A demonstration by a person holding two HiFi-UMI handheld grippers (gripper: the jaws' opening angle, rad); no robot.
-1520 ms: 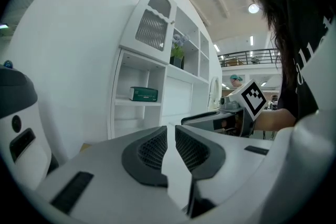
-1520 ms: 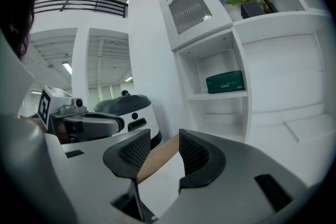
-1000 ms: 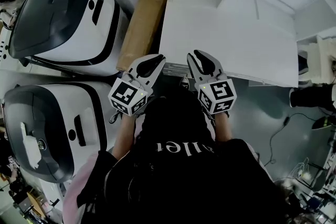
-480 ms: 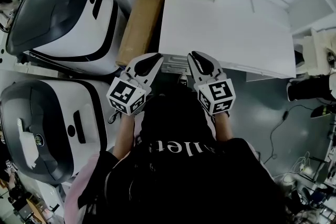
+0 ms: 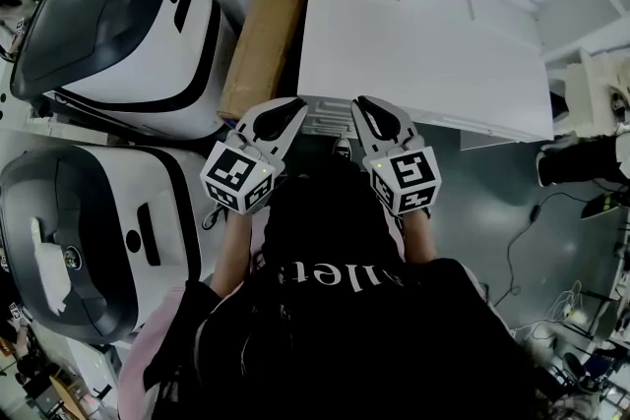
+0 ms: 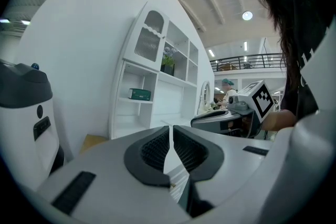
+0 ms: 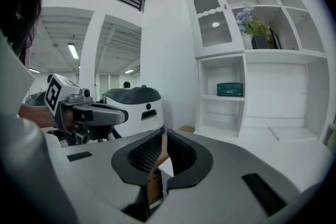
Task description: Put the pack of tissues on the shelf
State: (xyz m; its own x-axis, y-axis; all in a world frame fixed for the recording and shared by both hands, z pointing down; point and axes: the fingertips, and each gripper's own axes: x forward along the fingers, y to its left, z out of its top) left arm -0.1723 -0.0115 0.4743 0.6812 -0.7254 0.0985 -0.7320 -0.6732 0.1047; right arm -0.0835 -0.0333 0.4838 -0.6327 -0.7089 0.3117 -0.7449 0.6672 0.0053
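Right gripper [image 7: 161,139] jaws have just snapped together on nothing, my left gripper [image 6: 171,131] is pinched closed and empty too, and the green pack of tissues [image 7: 230,89] sits on the shelf [image 7: 223,98] well ahead, so I'd call the job done. White counter [image 5: 423,64] edge lies just beyond my tips and the bulky machines [image 5: 108,34] crowd my left. The floor [image 5: 492,202] gives room on my right.

Head view: overhead, facing steeply down; left tongs [image 5: 287,111] and right tongs [image 5: 366,109] close below, shelf [image 5: 423,54] top just ahead. Each gripper view: low, riding its tongs, facing along the jaws toward the shelf. Both share the shelf and green box [image 6: 139,94].
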